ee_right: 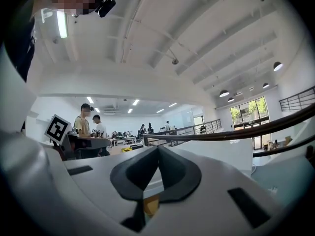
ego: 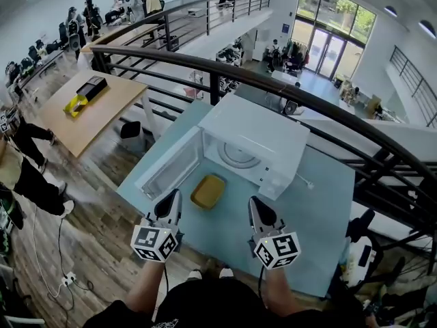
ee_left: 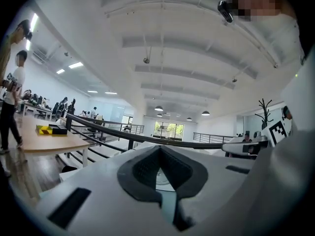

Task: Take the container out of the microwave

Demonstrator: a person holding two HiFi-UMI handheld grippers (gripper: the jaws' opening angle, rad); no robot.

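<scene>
both grippers sit lowest in the head view, marker cubes toward the person. left gripper (ego: 173, 197): jaws together, nothing between them. its own view confirms it, with the tips meeting and only a sliver of table below them. right gripper (ego: 254, 202): likewise closed and empty.

yellow container (ego: 208, 191) rests flat on the blue table (ego: 321, 203), outside the microwave (ego: 263, 139), just in front of the open cavity. door (ego: 169, 164) is swung wide to the left. glass turntable (ego: 239, 157) inside looks bare. judgement: removal looks done, or nearly so.

risks from here:
- closed jaws nosing forward would shove the shallow container back toward the cavity rather than grip it; they need to part first.
- left gripper is near the door's free edge; a careless sweep could knock the door.
- door is not yet closed, if that is wanted.

relative position: container lies between the two grippers and slightly ahead of their tips, apart from both. a yellow patch shows below the closed tips in the right gripper view (ee_right: 150, 204).
</scene>
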